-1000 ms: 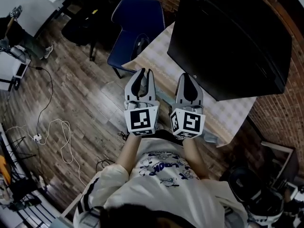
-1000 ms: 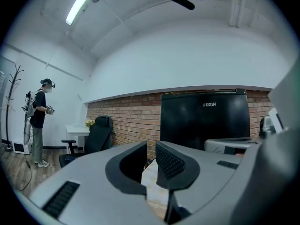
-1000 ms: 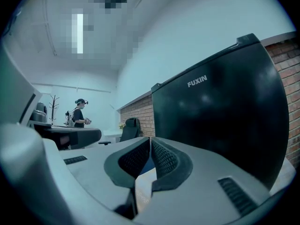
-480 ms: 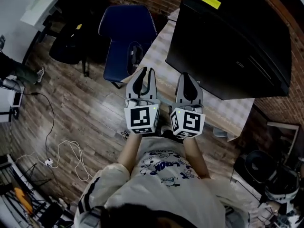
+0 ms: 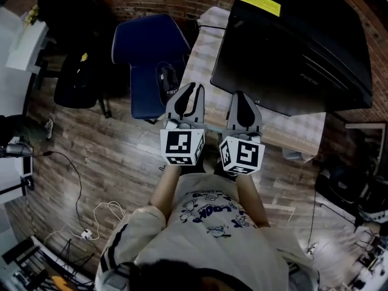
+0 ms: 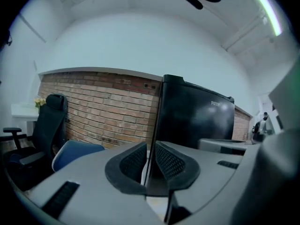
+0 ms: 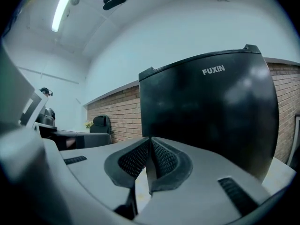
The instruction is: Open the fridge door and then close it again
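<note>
Currently: both my grippers are held level in front of my chest, side by side, pointing toward the fridge (image 5: pixel 297 47).

Nearest the camera: my printed shirt (image 5: pixel 206 223), then the two marker cubes (image 5: pixel 182 147), on the side of the grippers away from the fridge.

Left gripper (image 5: pixel 195 88): fingers closed to a thin slit, nothing between them, confirmed in the left gripper view (image 6: pixel 149 146). It hovers over the near edge of the table (image 5: pixel 206 47) that carries the fridge, just short of the fridge's left front corner, not touching it.

Right gripper (image 5: pixel 241 94): fingertips meet, empty, confirmed in the right gripper view (image 7: pixel 150 142). It is aimed squarely at the fridge's front face and is clear of it.

Fridge: black, standing on the checked tablecloth, door closed. FUXIN lettering (image 7: pixel 213 70) sits high on the front; a yellow label (image 5: pixel 259 2) lies on the top near the back.

Left of the fridge: a blue chair (image 5: pixel 148 53) beside the table, with a dark object on its seat that I cannot identify. Further left of the fridge, a black office chair (image 6: pixel 47 125) on the wooden floor (image 5: pixel 91 156).

Behind the fridge: a brick wall (image 6: pixel 103 107).
</note>
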Demonstrator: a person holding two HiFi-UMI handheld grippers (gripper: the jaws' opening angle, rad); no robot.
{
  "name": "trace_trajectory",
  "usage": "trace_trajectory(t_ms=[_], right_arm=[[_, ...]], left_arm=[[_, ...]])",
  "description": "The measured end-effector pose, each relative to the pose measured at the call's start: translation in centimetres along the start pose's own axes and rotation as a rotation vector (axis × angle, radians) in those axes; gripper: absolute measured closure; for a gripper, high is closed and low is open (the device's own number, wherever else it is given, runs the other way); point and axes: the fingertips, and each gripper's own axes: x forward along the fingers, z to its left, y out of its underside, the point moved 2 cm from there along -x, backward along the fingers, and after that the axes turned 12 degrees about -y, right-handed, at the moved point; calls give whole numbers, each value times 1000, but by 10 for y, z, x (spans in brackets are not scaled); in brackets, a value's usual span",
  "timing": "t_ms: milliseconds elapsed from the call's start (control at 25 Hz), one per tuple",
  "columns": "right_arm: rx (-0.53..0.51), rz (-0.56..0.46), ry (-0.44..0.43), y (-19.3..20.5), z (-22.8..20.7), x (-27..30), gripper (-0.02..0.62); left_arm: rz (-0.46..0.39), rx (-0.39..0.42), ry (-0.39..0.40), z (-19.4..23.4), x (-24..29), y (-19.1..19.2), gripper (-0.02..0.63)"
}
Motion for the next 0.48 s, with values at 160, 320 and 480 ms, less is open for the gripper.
trace_trajectory(t_ms=[160, 320, 480], right_arm=[[10, 8, 76, 3, -2, 6, 561], [14, 15, 136, 8, -7, 10, 561], [17, 14, 192, 9, -17, 12, 561]], left_arm=[[13, -10, 92, 2, 23, 0, 549], [39, 2, 169, -2, 44, 5, 541], [59, 28, 257, -12, 61, 10, 482]])
